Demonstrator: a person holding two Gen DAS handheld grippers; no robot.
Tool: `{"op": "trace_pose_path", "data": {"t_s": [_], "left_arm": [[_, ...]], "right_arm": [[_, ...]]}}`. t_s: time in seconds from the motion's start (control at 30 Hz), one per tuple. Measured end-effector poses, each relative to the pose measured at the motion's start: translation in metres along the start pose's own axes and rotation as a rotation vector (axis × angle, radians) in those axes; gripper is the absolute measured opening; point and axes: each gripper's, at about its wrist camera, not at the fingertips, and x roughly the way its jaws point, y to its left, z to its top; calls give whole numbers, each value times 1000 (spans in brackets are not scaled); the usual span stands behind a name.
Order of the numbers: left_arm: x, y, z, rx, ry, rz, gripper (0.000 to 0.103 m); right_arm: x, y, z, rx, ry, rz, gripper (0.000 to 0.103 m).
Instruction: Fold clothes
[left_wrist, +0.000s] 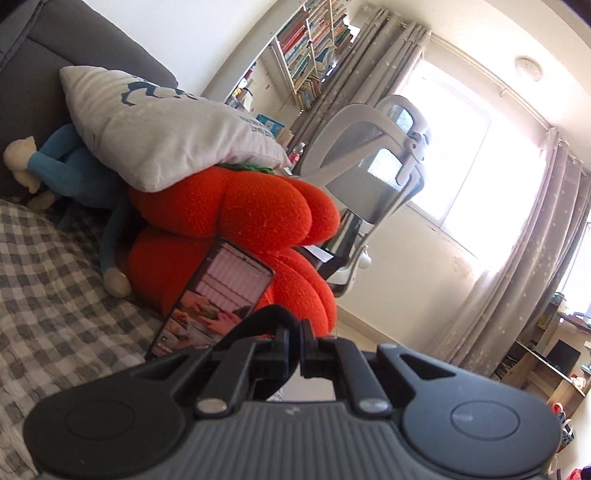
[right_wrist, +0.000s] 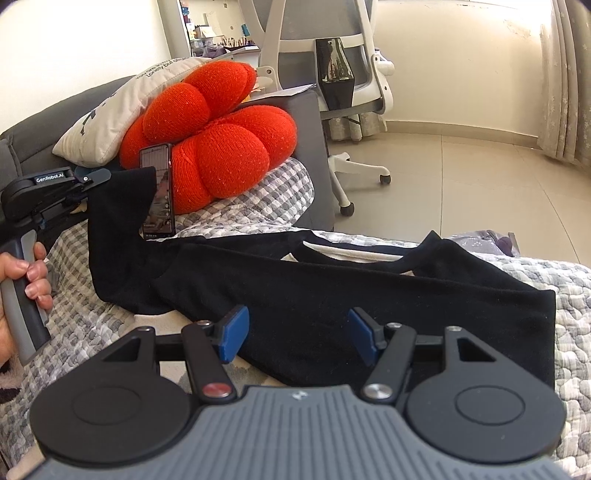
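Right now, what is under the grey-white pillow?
The pillow rests on the red knitted cushion and a blue plush toy; the toy's body is mostly hidden beneath it.

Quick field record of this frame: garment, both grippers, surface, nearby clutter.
garment: black garment lying across the checked blanket, one sleeve lifted at the far left
left gripper: shut on the lifted sleeve end, held by a hand
right gripper: open, hovering over the garment's near part, nothing between the pads
phone: propped upright against the red cushion, screen lit
pillow: grey pillow resting on the red cushion
background: office chair on tiled floor
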Motion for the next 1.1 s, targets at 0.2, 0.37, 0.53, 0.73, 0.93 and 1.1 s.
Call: {"op": "trace_pose_path", "data": {"t_s": [0.2,0.37,0.53,0.73,0.93,1.1], "left_arm": [[3,-30,-16,14,53,-87,5],[4,-54,-33,32,99,-154,5],[5,-73,-48,40,146,-205,5],[6,-86,-65,51,211,-267,5],[11,-96,-91,88,332,-333,5],[22,-97,-111,121,474,-357,5]], "right_arm": [[-2,-1,0,7,-4,4,64],[-5,-6,0,21,-12,1,64],[-7,-12,-1,39,-17,-2,64],[-8,-19,-2,68,-24,0,64],[-7,-22,-2,80,-23,1,64],[-6,-24,-3,87,-17,5,64]]}}
